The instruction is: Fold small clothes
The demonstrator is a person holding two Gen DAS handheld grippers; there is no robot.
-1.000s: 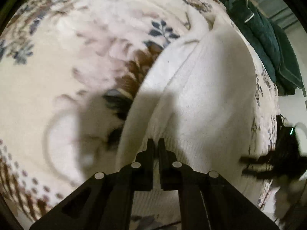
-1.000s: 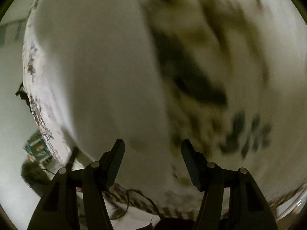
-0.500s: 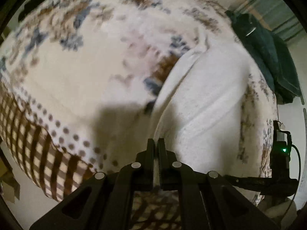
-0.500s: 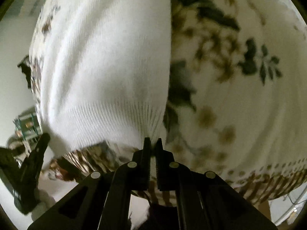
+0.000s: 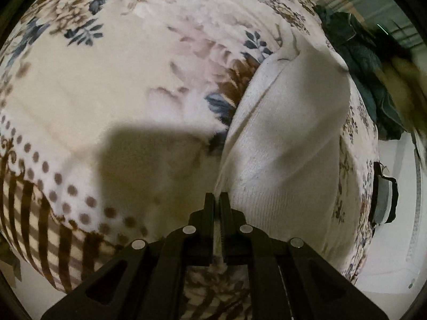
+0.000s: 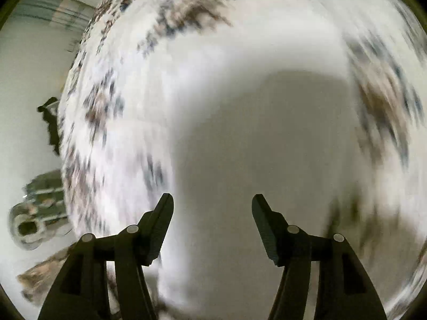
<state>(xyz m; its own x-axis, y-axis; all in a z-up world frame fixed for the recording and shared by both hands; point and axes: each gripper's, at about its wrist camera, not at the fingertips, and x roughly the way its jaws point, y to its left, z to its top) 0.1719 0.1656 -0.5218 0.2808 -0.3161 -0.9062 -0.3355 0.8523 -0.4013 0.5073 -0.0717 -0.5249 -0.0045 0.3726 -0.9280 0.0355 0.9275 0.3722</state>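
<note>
Lying folded on floral blanket [image 5: 133, 85]: white ribbed knit garment [image 5: 288, 144].

White knit garment [image 5: 288, 138]: soft matt cloth, fine ribbing near the hem, smoother plain knit higher up, a raised seam along one side. Plush floral blanket [image 5: 112, 85] beneath: fleecy, napped pile, matt, printed with blue and brown flowers, dots and brown stripes at the border. Left claw [image 5: 216, 200]: matt black plastic, faintly layered, dotted with small bright metal pins. Right claw [image 6: 212, 205]: same matt black plastic, ridged texture on the inner faces, silver pins at the joints. Dark green cloth [image 5: 373, 80] at the far edge: thick, dull, rumpled. Blanket in the right wrist view too blurred for texture.
</note>
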